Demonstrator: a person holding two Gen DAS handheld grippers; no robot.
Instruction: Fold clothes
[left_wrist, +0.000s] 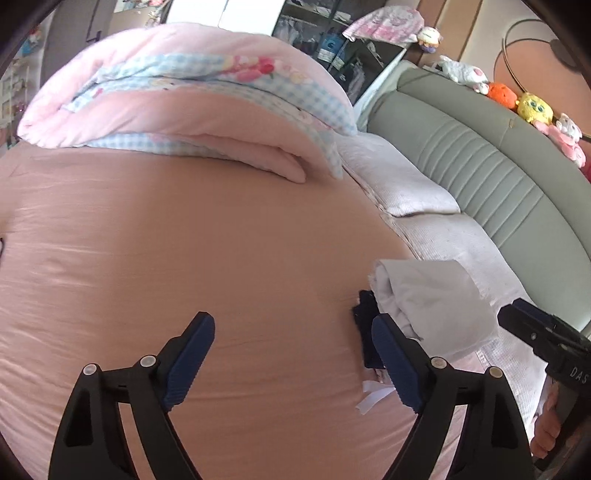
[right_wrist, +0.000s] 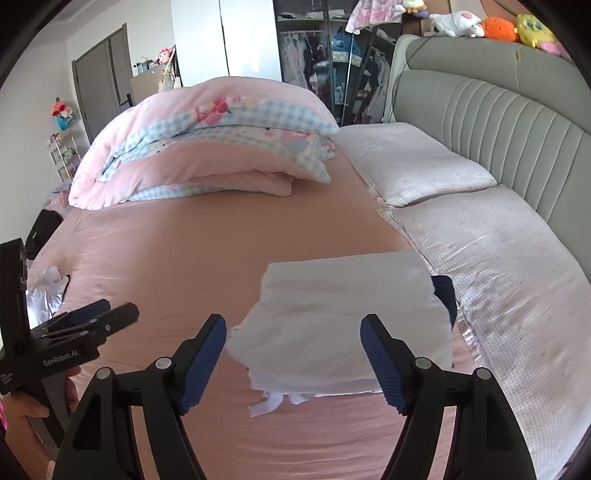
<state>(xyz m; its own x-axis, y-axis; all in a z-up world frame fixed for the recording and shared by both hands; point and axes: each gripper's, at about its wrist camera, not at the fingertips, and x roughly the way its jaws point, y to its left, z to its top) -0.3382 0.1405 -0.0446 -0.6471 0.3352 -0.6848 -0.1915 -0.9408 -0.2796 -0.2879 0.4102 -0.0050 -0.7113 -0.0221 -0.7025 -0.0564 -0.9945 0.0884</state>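
On the pink bed (right_wrist: 184, 251), folded white clothes (right_wrist: 343, 317) lie before both tools (wide open, empty).

soft white cloth bundle (right_wrist: 343, 325), smooth matt pink sheet (right_wrist: 207, 258), ribbed fingers (right_wrist: 384, 365)

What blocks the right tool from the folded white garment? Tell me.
Nothing visible. The right tool hangs open just short of the folded white garment on the pink sheet, with no object between them.

left wrist: low over bed (left_wrist: 184, 240); right wrist: higher; shared: folded white garment (right_wrist: 351, 314)
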